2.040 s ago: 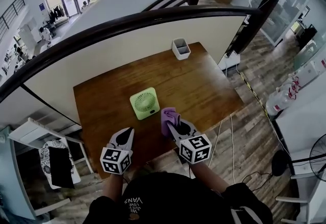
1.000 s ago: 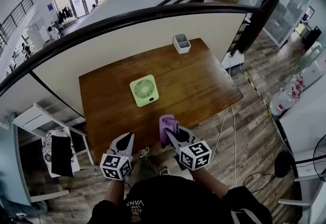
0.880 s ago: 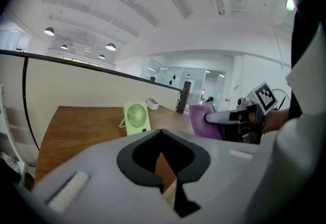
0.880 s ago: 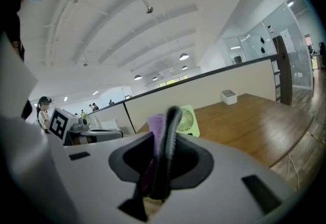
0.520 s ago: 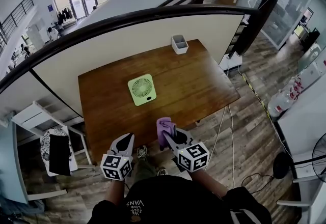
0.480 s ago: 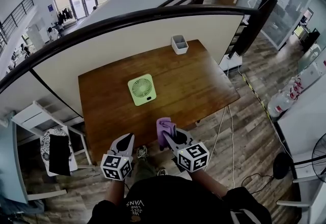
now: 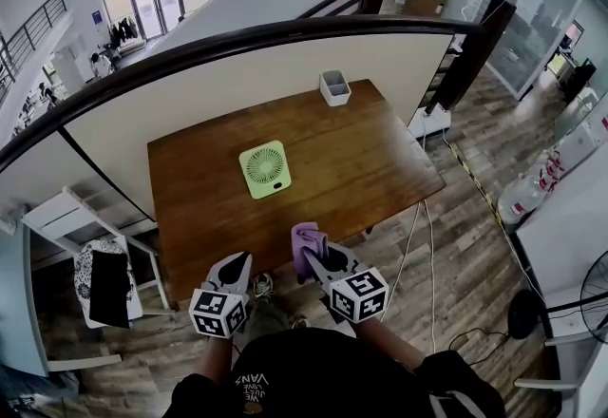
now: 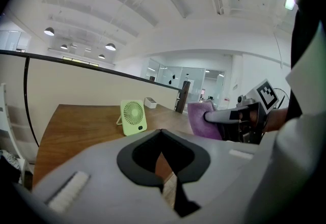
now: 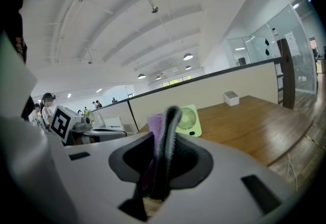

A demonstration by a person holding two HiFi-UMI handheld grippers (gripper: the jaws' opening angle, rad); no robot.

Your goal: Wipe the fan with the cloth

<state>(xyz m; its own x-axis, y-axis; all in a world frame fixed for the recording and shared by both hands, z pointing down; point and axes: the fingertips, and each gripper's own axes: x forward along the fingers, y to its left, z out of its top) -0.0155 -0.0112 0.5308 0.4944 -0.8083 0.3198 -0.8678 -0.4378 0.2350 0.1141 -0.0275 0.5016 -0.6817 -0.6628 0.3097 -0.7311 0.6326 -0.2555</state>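
A small light-green fan (image 7: 265, 168) stands upright on the wooden table (image 7: 361, 169), left of the middle; it also shows as the fan (image 8: 133, 116) and the fan (image 9: 189, 120). My right gripper (image 7: 313, 255) is shut on a folded purple cloth (image 7: 306, 245), held in the air off the table's near edge. The cloth (image 9: 155, 131) sticks up between its jaws. My left gripper (image 7: 236, 266) hangs beside it, shut and with nothing in it. Both are well short of the fan.
A white box-like holder (image 7: 334, 87) sits at the table's far edge by a curved partition with a dark rail (image 7: 237, 36). White cables (image 7: 418, 245) hang off the table's right corner. A white rack with dark cloth (image 7: 104, 288) stands at the left.
Over the earlier frames both grippers drew back from over the table's near edge to past it, the cloth still held. In the last half second hardly anything moved.
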